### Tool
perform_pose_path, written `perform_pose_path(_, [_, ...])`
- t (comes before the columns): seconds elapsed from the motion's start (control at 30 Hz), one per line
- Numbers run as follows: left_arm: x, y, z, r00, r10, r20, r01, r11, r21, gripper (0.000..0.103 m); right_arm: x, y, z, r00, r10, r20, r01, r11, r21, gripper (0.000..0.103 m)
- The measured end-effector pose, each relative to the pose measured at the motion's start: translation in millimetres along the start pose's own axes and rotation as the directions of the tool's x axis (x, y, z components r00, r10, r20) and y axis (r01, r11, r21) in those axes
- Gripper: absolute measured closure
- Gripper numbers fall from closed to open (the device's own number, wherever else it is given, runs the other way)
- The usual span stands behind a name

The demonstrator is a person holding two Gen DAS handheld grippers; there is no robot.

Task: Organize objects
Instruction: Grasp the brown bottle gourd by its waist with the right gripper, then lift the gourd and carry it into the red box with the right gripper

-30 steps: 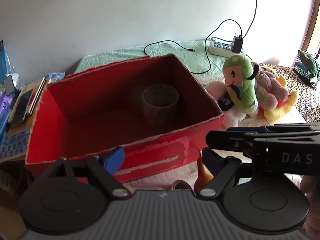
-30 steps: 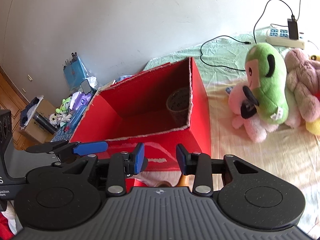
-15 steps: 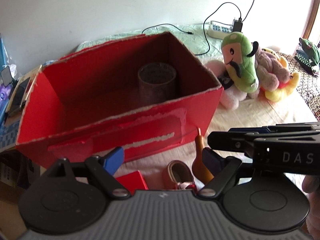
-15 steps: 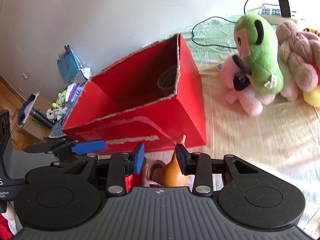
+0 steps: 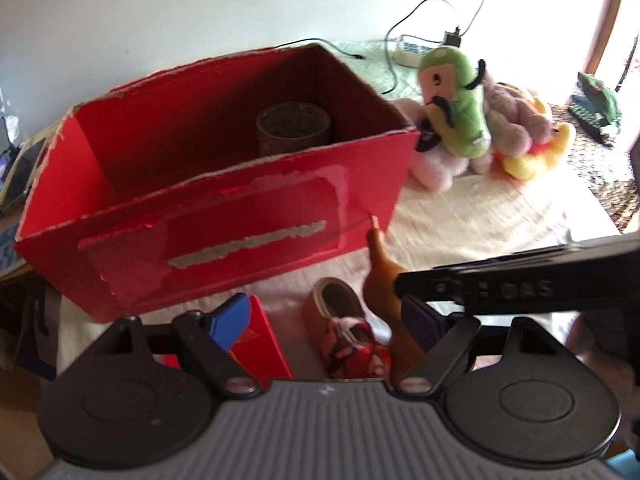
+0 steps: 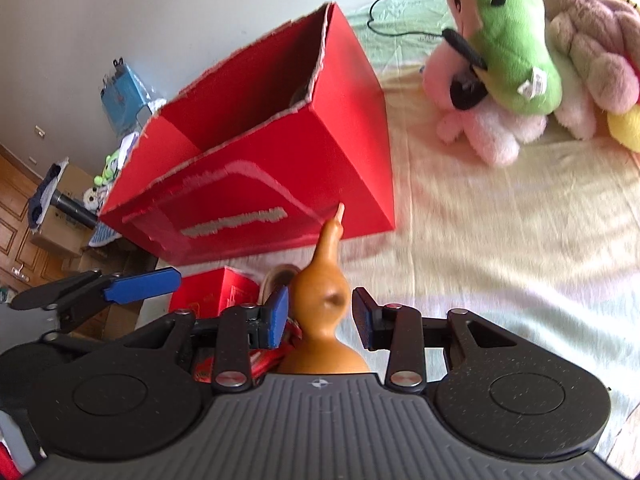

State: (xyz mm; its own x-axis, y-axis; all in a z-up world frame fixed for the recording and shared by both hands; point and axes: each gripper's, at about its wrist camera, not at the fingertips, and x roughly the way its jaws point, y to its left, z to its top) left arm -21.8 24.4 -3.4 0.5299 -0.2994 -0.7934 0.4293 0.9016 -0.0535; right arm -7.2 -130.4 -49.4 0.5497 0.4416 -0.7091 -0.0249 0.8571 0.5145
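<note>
Daylight floods in from the right of the left wrist view, blowing the wall and doorway there out to white. The cream bed cover (image 6: 500, 248) glares and smears with motion blur in the right wrist view. The red box (image 5: 224, 216) is soft-edged, its inside in deep shadow. Fisheye bending curves both views' edges, with dark corners. The plush toys (image 6: 508, 36) stay fairly crisp.

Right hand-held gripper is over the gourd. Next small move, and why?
Probably ease the right hand-held gripper slightly lower, then close. The orange-brown gourd already stands between its blue pads, which look clear of it on both sides. The big red cardboard box waits just behind.
</note>
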Motion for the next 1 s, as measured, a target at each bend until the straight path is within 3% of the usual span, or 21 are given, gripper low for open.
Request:
perform_pose_path(0.1, [-5.5, -2.0, -6.1, 0.999, -0.04, 0.012, 0.04, 0.999, 0.003, 0.024, 7.2, -3.1, -0.7, 0.999, 0.022, -0.036, -0.022, 1.0, 0.0, 0.065])
perform_pose_path(0.53, [-9.3, -14.7, -10.9, 0.999, -0.048, 0.014, 0.048, 0.999, -0.008, 0.029, 17.3, -47.3, 2.2, 0.983, 0.11, -0.148, -0.091, 0.988, 0.128, 0.066])
perform_pose_path(0.73, [-4.6, -41.2, -0.1, 0.989, -0.145, 0.012, 0.145, 0.989, 0.019, 0.029, 7.0, -68.3, 6.5, 0.98, 0.121, -0.158, -0.098, 0.984, 0.146, 0.066])
perform_pose_path(0.87, [14.3, -63.2, 5.9, 0.98, -0.192, -0.043, 0.194, 0.98, 0.043, 0.028, 5.0, -78.1, 10.8, 0.976, 0.135, -0.17, -0.11, 0.983, 0.149, 0.066])
perform_pose_path(1.0, [44.7, -71.6, 8.3, 0.964, -0.23, -0.132, 0.231, 0.973, -0.009, 0.029, 5.1, -83.2, 11.7, 0.97, 0.159, -0.184, -0.132, 0.98, 0.15, 0.066])
